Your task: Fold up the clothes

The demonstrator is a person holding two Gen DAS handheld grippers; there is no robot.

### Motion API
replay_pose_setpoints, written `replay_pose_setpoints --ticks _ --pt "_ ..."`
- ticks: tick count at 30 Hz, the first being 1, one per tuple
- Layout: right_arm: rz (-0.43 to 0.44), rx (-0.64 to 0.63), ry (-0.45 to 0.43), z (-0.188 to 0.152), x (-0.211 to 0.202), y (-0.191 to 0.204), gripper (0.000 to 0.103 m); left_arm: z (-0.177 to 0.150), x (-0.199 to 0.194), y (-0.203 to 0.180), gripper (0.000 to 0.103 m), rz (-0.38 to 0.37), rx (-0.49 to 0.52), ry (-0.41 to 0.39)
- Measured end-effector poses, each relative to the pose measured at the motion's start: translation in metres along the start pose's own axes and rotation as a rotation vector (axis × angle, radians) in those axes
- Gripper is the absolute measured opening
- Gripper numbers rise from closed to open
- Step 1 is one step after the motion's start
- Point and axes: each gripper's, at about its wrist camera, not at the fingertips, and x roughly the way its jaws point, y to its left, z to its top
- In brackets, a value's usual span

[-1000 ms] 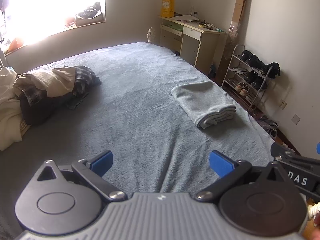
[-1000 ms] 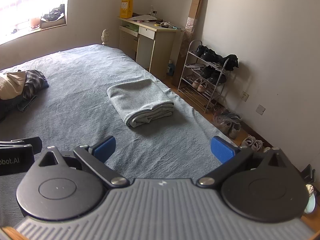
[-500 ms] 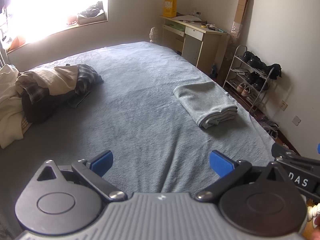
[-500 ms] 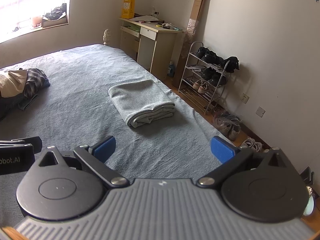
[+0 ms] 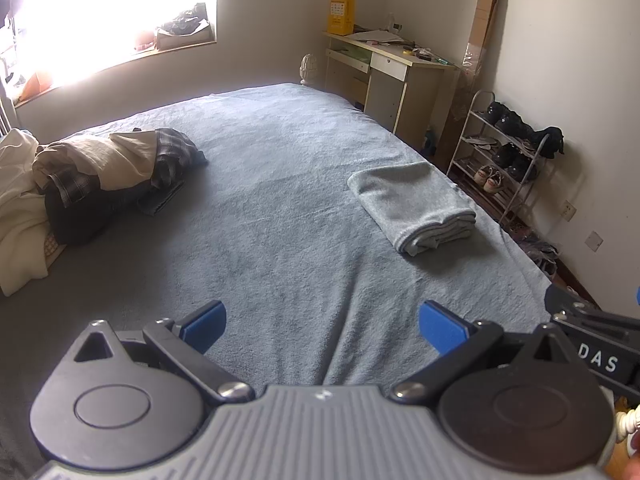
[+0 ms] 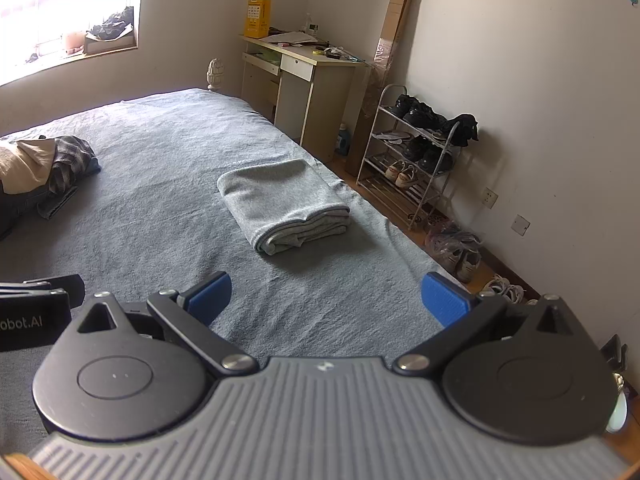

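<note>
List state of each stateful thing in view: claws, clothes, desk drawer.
Left claw: open, empty, above the bed.
Right claw: open, empty.
Grey garment: folded, lying on the bed.
Clothes pile: unfolded, heaped.
Desk drawer: shut.

A dusty blue-grey terry bedspread [image 5: 280,208] covered the bed. On it lay a pale grey folded towel-like garment [image 5: 412,204], lighter than the bedspread. Left of that garment, the heap of unfolded clothes [image 5: 108,172] mixed beige cloth, a dark blue-and-grey plaid shirt [image 5: 172,156], black fabric and cream-white cloth. Each black gripper carried bright blue finger pads [image 5: 206,322] [image 6: 444,298].
</note>
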Motion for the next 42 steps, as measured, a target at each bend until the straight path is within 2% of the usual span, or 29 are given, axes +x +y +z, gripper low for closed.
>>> replay_pose_setpoints --ticks 42 --pt "0.0 -0.002 0.009 0.0007 0.0034 -0.0013 0.102 -0.0001 0.0079 -0.0008 0.103 0.013 0.001 0.016"
